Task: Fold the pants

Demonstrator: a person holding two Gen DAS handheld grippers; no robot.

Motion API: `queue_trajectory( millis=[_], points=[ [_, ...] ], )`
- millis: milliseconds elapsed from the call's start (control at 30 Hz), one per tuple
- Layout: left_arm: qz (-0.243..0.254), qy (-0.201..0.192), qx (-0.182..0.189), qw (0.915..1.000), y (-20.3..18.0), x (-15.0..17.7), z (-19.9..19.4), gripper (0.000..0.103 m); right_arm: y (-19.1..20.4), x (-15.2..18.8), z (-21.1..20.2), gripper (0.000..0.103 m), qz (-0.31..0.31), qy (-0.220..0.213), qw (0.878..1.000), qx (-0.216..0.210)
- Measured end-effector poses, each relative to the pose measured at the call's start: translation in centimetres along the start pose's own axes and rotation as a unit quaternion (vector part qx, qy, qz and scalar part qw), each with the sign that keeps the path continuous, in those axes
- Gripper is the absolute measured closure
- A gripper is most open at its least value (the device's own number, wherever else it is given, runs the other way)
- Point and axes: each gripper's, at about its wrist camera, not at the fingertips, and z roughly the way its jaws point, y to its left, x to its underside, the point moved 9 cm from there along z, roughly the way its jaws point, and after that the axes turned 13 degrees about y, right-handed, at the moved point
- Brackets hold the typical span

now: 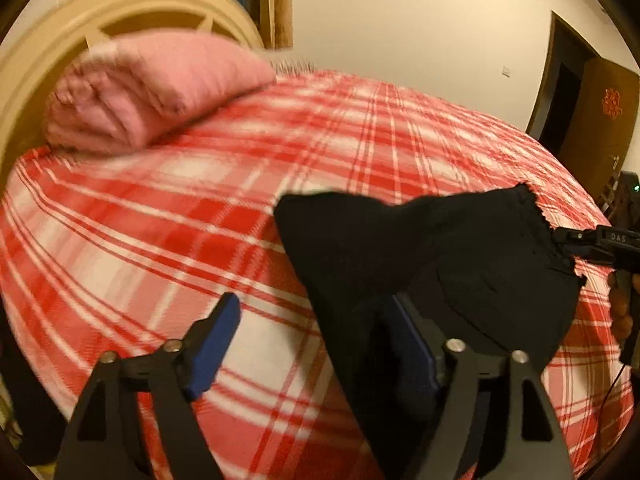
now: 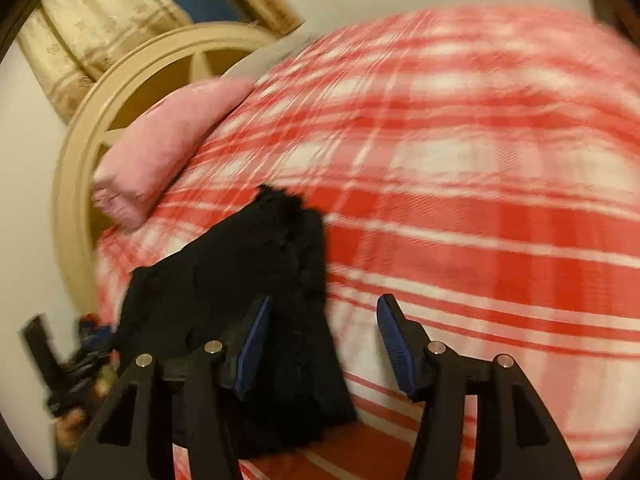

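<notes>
The black knit pants point(image 1: 424, 264) lie bunched in a soft, dark heap on the red-and-white plaid bedspread point(image 1: 168, 216), toward its near edge and well apart from the pink folded quilt point(image 1: 148, 88) at the head end. The cloth looks matte and slightly fuzzy, with a scalloped, frilled hem along its far right edge; in the right wrist view the same heap point(image 2: 248, 264) shows a ragged top edge and thick overlapping layers.

The left gripper point(image 1: 316, 344) stands spread wide, its blue ribbed pads point(image 1: 216, 340) apart; the right-hand pad sits against or under the pants' near fold, but nothing is pinched between the two. The right gripper point(image 2: 320, 344) is likewise released, jaws parted, its left finger touching the side of the pants heap and its right finger over bare bedspread.

The bedspread is a brushed, flannel-like weave, blurred by motion. Behind the quilt rises a cream curved wooden headboard point(image 1: 36, 52) with spoke-like cutouts, and beyond it hang gold patterned curtains point(image 2: 88, 28)
</notes>
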Motion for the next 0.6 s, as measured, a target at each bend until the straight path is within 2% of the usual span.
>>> queue_trajectory(
  millis=[33, 133, 200, 267, 400, 600],
  points=[
    [0.003, -0.011, -0.004, 0.9999, -0.2, 0.1, -1.1, 0.013, 0.1, 0.4, -1.2, 0.047, -0.002, -0.011, 1.000, 0.015],
    [0.008, -0.045, -0.009, 0.9989, -0.9, 0.2, -4.3, 0.010, 2.2, 1.9, -5.1, 0.046, -0.032, -0.055, 0.995, 0.071],
    [0.012, -0.066, -0.004, 0.9977, -1.6, 0.1, -6.3, 0.007, 4.4, 2.9, -7.1, 0.045, -0.061, -0.078, 0.991, 0.089],
    [0.017, -0.088, -0.004, 0.9960, -2.2, -0.3, -8.2, 0.004, 7.5, 4.2, -9.3, 0.044, -0.100, -0.106, 0.984, 0.098],
    [0.023, -0.118, 0.006, 0.9927, -3.4, -0.9, -10.6, 0.002, 11.5, 6.3, -12.3, 0.039, -0.137, -0.146, 0.973, 0.117],
    [0.036, -0.139, 0.018, 0.9894, -4.7, -1.1, -12.6, 0.002, 13.1, 8.9, -14.5, 0.038, -0.140, -0.160, 0.970, 0.115]
  ],
)
